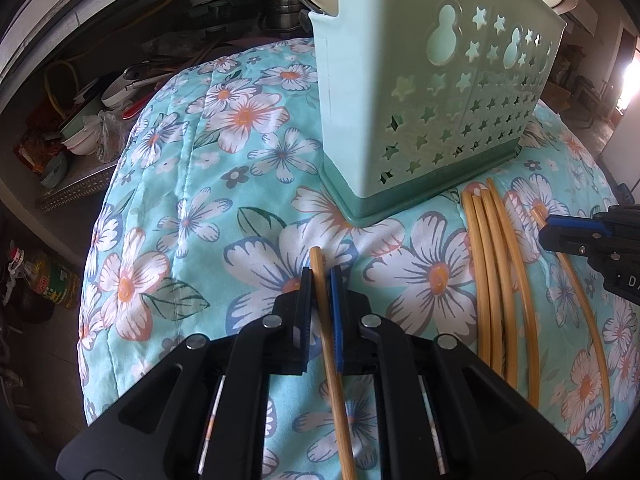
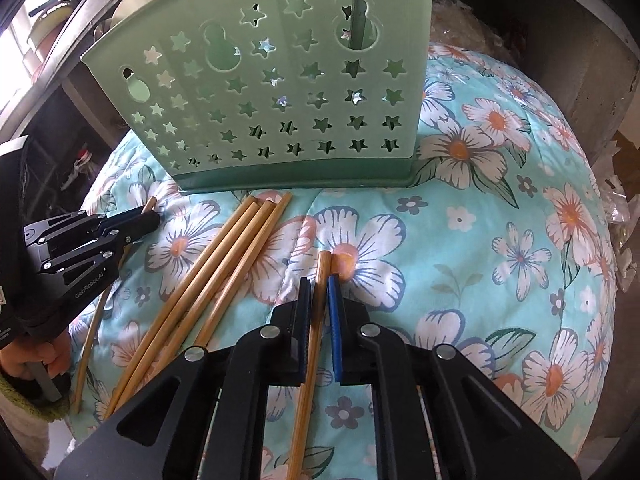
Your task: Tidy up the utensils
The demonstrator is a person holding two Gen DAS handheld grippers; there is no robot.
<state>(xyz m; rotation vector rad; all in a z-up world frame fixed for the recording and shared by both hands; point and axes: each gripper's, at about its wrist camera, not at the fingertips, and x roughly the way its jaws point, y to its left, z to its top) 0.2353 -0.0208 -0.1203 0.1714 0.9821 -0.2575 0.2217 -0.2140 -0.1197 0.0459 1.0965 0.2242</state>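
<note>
On the floral quilt point(image 1: 224, 184), I am gripping one chopstick point(image 1: 326, 320) in each gripper, lying lengthwise between closed fingers, tips pointing toward the green holder point(image 2: 280, 92) ahead.

holder point(image 1: 400, 92): top rim cut off by the upper edge in both views; inside not visible.
left chopstick point(image 1: 334, 364): lower end runs off the bottom edge.
right chopstick point(image 2: 310, 364): lower end runs off the bottom edge.
loose chopsticks point(image 2: 208, 276): near ends hidden behind the right gripper point(image 2: 320, 280).
hand point(image 2: 36, 360): mostly cut off at the left edge.
shelf clutter point(image 1: 80, 120): far left, too dim to identify.
</note>
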